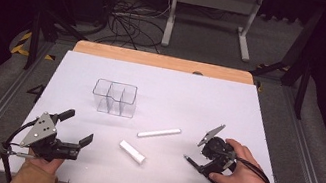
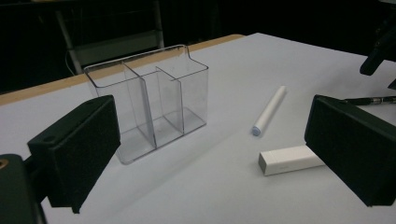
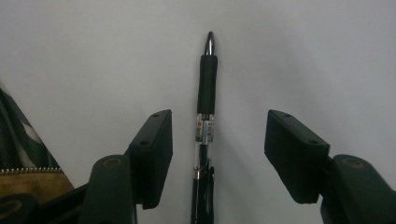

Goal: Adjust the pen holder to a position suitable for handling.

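My left tool (image 1: pixel 77 128) sits low at the near left, held from below by my left hand (image 1: pixel 42 163), its jaws spread wide and pointing across toward the right. My right hand (image 1: pixel 242 175) wraps around my right tool (image 3: pixel 218 154) at the near right, tipped downward, its grey plate facing up. That tool's jaws stand partly apart, their pads pressing on nothing.

The black pen (image 3: pixel 205 135) runs off the right gripper view's bottom edge, its rear end unseen. Its label print is too small to read.
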Demonstrator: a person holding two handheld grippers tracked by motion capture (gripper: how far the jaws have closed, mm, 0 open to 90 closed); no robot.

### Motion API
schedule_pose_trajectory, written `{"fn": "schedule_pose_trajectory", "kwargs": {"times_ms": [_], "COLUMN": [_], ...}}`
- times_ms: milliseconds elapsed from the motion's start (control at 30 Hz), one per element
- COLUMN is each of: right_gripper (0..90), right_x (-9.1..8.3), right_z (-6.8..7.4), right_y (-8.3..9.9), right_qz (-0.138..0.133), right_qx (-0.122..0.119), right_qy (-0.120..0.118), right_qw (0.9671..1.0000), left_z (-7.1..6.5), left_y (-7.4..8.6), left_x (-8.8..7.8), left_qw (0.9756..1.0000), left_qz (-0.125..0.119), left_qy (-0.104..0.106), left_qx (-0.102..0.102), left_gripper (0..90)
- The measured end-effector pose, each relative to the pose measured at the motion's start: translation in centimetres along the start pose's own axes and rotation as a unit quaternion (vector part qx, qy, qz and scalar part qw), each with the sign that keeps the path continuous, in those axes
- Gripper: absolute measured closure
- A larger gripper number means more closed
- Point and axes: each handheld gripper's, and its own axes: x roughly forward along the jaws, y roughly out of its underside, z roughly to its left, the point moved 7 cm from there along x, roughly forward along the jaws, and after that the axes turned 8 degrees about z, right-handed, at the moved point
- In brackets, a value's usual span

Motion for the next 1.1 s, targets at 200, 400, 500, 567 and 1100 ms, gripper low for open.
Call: {"fn": "schedule_pose_trajectory", "kwargs": {"times_ms": [200, 400, 500, 567, 1100], "right_gripper": [46.1, 55.5, 60.4, 64.1, 76.4], "right_x": [0.7, 1.2, 1.6, 1.9, 3.0], "right_z": [0.2, 0.4, 0.5, 0.5, 0.6], "right_y": [0.3, 0.3, 0.4, 0.5, 0.4], "right_qz": [0.040, 0.069, 0.082, 0.095, 0.109], "right_qx": [-0.019, -0.016, -0.017, -0.018, -0.008], "right_qy": [0.001, -0.001, -0.008, -0.007, -0.005], "right_qw": [0.9990, 0.9975, 0.9965, 0.9952, 0.9940], "left_z": [0.0, 0.0, 0.0, 0.1, 0.1], "left_y": [0.0, 0.1, 0.1, 0.1, 0.2], "left_x": [0.0, 0.0, 0.0, 0.1, 0.1], "left_qw": [1.0000, 1.0000, 1.0000, 1.0000, 1.0000], "left_qz": [0.002, 0.002, 0.002, 0.002, 0.004], "left_qy": [0.001, 0.000, 0.000, 0.000, 0.000], "left_qx": [-0.001, -0.002, -0.002, -0.001, -0.005], "left_gripper": [4.3, 4.3, 4.3, 4.3, 4.3]}}
